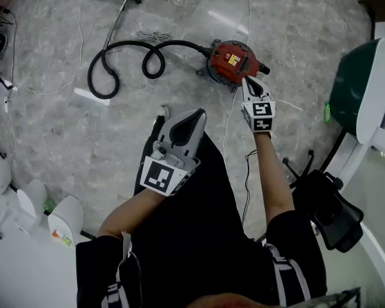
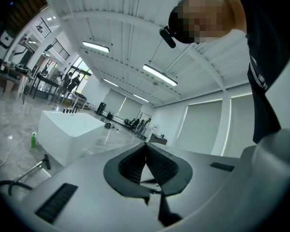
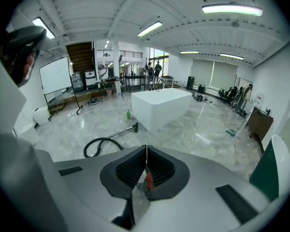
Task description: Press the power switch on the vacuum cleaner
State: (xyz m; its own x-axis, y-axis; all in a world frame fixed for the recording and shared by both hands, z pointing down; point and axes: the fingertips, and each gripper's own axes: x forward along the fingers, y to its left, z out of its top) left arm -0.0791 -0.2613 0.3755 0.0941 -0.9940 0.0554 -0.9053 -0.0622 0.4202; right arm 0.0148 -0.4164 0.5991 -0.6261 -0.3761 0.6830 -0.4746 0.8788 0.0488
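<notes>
pointing right tool (image 1: 246, 82), jaws together, tip just beside red vacuum cleaner (image 1: 230, 60), left tool (image 1: 197, 114) closed too

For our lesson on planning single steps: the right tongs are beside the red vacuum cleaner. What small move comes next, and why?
Probably ease the right tongs forward onto the yellow patch atop the vacuum cleaner, likely its switch. Their jaws are shut into one blunt tip, which sits at the body's near edge, short of that patch.

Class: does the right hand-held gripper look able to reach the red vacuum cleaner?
Likely yes: the right hand-held gripper, jaws shut, points at the round red vacuum cleaner with nothing between them.
</notes>
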